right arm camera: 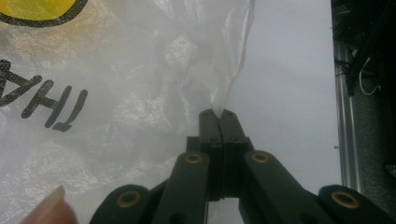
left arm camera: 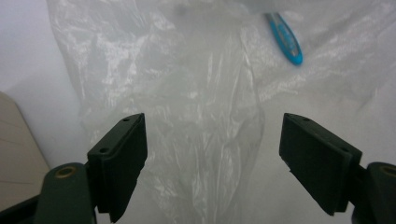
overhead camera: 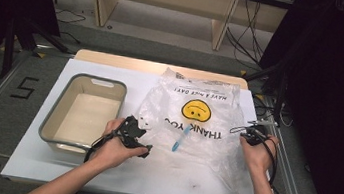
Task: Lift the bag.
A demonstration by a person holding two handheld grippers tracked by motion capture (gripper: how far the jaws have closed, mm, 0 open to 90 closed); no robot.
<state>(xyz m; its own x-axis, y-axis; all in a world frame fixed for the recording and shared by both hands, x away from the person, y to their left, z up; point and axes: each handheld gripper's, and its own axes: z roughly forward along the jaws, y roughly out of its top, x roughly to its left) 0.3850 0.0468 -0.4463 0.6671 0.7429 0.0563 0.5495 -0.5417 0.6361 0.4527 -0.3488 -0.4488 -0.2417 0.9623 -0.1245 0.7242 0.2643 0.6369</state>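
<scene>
Beside plastic bag [overhead camera: 192, 117], empty grey tub [overhead camera: 85, 111], blue pen [overhead camera: 180, 141] inside bag

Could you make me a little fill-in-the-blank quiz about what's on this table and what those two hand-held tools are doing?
1. The right tool is shut on a pinch of the clear plastic ____.
2. The face printed on the bag is coloured ____.
3. The jaws of the left tool stand ____, with nothing pressed between them.
4. Left of the bag stands an empty grey ____.

Missing words: bag; yellow; open; tub
</scene>
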